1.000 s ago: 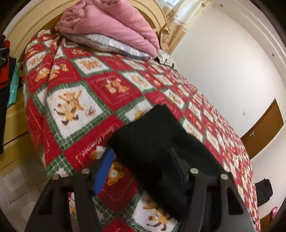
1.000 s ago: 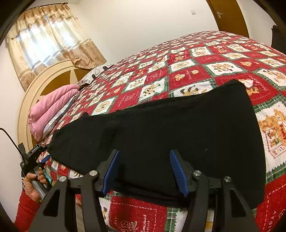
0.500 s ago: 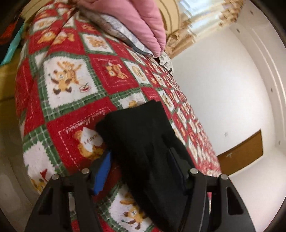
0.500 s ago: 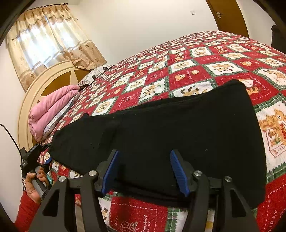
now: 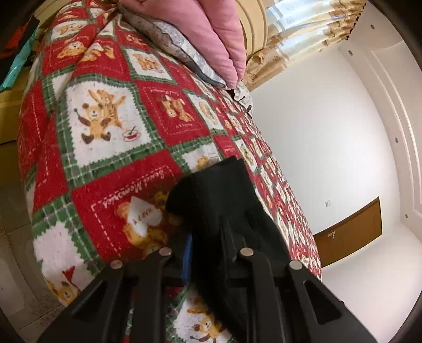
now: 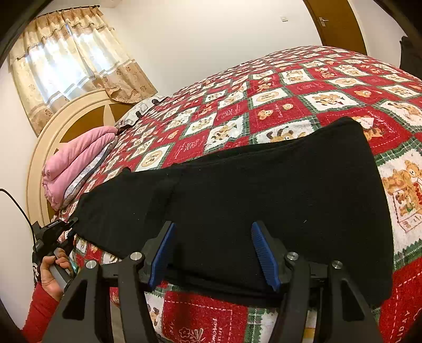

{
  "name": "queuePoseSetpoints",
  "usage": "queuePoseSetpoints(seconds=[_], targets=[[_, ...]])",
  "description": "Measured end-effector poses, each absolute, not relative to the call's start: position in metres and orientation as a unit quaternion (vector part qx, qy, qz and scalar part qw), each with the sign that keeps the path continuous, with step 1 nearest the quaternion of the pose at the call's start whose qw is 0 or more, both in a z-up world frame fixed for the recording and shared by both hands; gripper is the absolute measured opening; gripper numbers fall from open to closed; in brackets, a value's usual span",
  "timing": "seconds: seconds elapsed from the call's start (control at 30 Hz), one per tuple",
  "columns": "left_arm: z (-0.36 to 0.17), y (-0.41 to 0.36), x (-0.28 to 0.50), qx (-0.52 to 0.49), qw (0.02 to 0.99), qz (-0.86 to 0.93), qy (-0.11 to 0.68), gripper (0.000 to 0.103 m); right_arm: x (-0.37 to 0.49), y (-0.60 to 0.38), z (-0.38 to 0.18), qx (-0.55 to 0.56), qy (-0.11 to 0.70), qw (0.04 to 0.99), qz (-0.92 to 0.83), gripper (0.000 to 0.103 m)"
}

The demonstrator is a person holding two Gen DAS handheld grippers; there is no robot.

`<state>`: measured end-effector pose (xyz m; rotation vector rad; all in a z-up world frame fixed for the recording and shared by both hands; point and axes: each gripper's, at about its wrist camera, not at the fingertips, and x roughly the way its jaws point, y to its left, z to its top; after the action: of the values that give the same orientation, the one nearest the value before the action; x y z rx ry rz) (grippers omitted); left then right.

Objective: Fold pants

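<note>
**Pants pinched at one end, straddled at the other**

Black pants point(image 6: 263, 190) lie flat across the near edge of a bed, on a red, green and white quilt point(image 6: 284, 92) printed with teddy bears. Taking the pants as the landmark: they run lengthwise along the bed's edge, the leg end towards the headboard point(image 6: 47, 147), the wider end towards the foot.

At the leg end, the left gripper point(image 5: 208, 237) has clamped down on the cloth — its fingers have come together on a fold of black fabric, and only a sliver of one blue pad point(image 5: 187, 250) shows beside it. In the right wrist view the same tool appears small at the far left tip of the pants, held by a hand point(image 6: 52, 274) in a red sleeve point(image 6: 39, 314).

At the wider end, the right gripper point(image 6: 213, 253) hovers at the near hem with its jaws apart; its two blue pads point(image 6: 161, 253) stand on either side of a stretch of fabric, and neither presses on it — nothing is held there.

Beyond the leg end of the pants, a folded pink blanket point(image 6: 76, 158) rests on a grey patterned pillow point(image 5: 184, 50) against the headboard. Behind that hangs a cream curtain point(image 6: 68, 60) over a bright window. Far past the wider end, a brown wooden door point(image 6: 335, 23) stands in the white wall.
</note>
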<state>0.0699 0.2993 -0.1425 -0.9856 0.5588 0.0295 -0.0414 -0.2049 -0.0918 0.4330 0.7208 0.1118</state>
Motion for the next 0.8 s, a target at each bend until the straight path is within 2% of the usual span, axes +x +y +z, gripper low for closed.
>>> queuePoseSetpoints(seconds=[0.1,0.27,0.5,0.63,0.8], targets=[[-0.129,0.292,0.069,-0.438,0.857,0.025,0.269,0.016,-0.041,-0.204,-0.091,0.211,0.350,0.911,0.053,0.062],[-0.074,0.260,0.065,-0.343,0.907,-0.011,0.244,0.015,-0.040,-0.208,-0.088,0.220,0.358,0.906,0.056,0.062],[0.007,0.154,0.042,-0.163,0.960,-0.121,0.191,0.015,-0.048,-0.249,-0.056,0.288,0.329,0.898,0.047,0.062],[0.020,0.082,0.021,-0.101,0.953,-0.224,0.178,0.015,-0.060,-0.274,-0.042,0.318,0.300,0.896,0.072,0.062],[0.009,-0.011,0.008,-0.038,0.921,-0.332,0.198,0.015,-0.067,-0.299,-0.033,0.365,0.268,0.888,0.078,0.062]])
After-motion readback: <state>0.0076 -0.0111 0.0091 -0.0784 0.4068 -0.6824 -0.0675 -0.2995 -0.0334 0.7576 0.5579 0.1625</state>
